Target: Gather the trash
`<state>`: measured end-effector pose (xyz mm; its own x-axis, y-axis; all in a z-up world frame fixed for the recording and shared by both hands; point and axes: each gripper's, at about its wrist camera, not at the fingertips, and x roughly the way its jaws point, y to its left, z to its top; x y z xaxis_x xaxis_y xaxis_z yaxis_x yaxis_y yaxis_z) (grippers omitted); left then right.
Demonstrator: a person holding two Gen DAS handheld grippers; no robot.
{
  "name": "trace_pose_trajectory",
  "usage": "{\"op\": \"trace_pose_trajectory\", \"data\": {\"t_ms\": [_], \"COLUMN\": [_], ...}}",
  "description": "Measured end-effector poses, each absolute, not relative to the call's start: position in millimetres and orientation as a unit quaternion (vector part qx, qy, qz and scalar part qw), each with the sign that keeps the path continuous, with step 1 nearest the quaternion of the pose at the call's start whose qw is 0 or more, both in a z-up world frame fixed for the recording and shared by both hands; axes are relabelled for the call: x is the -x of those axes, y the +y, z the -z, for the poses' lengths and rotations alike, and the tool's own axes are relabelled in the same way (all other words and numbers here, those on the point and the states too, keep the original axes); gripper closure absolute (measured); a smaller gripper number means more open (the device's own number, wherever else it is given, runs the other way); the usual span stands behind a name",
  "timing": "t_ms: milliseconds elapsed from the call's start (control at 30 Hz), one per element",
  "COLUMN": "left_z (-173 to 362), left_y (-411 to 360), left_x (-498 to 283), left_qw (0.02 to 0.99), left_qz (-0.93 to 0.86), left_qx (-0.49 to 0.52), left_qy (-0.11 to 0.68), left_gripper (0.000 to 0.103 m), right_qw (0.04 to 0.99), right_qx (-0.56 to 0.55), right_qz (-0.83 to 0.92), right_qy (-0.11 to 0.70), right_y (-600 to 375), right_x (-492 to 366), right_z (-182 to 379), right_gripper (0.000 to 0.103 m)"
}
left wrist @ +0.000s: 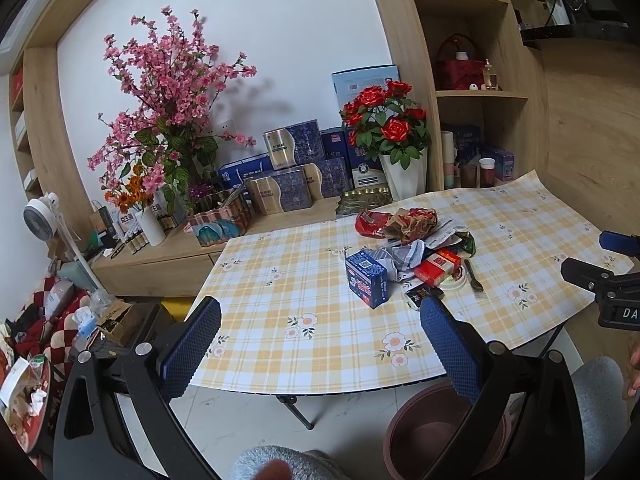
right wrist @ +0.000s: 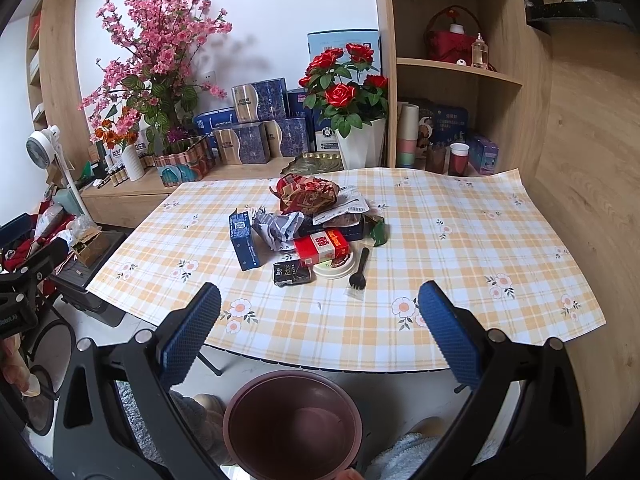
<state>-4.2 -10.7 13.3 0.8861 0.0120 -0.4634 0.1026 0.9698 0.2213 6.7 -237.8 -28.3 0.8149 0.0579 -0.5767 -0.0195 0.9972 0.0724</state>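
Both jaws gape wide, holding nothing: your left gripper (left wrist: 320, 344) and right gripper (right wrist: 320, 332) hover short of the trash pile (right wrist: 316, 220) at twelve o'clock, bin (right wrist: 292, 424) at six.

A heap of trash lies mid-table: a blue carton (right wrist: 244, 242) standing upright, crumpled red wrappers (right wrist: 308, 194), a red cigarette pack (right wrist: 322, 245), a black plastic fork (right wrist: 359, 270), while a brown bin (right wrist: 294, 424) stands empty on the floor below.

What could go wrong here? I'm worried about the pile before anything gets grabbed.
The trash pile is stacked loosely, so pulling one piece may topple others. The black fork lies flat on the tablecloth, hard to pinch. The bin sits below the table edge, so drops could miss.
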Motion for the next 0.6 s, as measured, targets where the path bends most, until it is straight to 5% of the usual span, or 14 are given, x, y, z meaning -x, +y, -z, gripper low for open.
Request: {"op": "trace_pose_trajectory", "data": {"t_ms": [600], "left_z": [32.5], "left_y": [26.5], "left_x": [-38.5], "left_qw": [0.959], "left_qz": [0.091], "left_qx": [-0.042], "left_qy": [0.265], "left_gripper": [0.005], "right_qw": [0.949], "right_qx": [-0.084], "right_qz": [-0.049], "right_qy": [0.298], "right_y": [-256.5], "right_x": [-29.6], "right_z": [62.3], "right_gripper": [0.005]}}
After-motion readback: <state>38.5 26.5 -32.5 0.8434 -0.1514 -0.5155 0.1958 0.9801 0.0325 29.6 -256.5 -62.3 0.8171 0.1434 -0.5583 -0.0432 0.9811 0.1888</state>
